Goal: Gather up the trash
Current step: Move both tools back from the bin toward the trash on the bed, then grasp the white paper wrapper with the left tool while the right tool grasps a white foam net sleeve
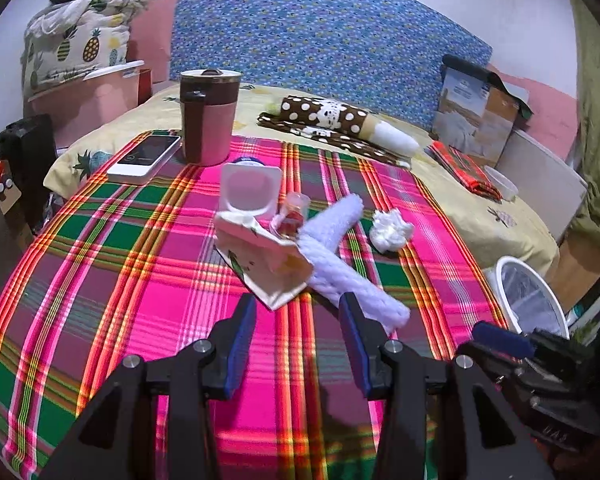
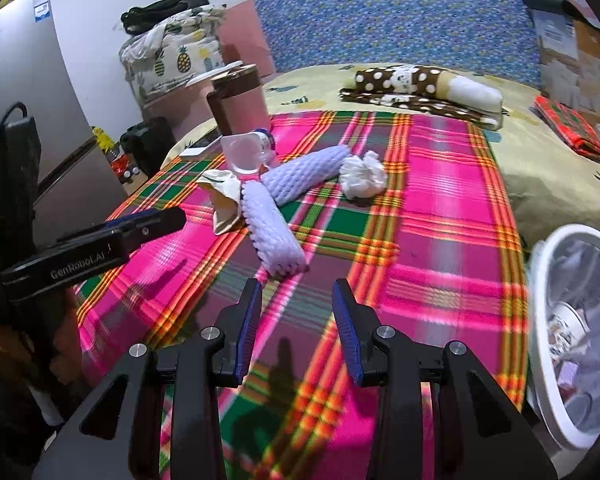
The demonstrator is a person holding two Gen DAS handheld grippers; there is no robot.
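Both views were bright and heavily saturated under even indoor light. Soft shadows fell on the plaid cloth [image 2: 440,216] toward 6 o'clock. Fisheye bending curved the edges, with dark vignette in the corners. The waste bin [image 2: 572,320] at 3 o'clock was smeared by blur.
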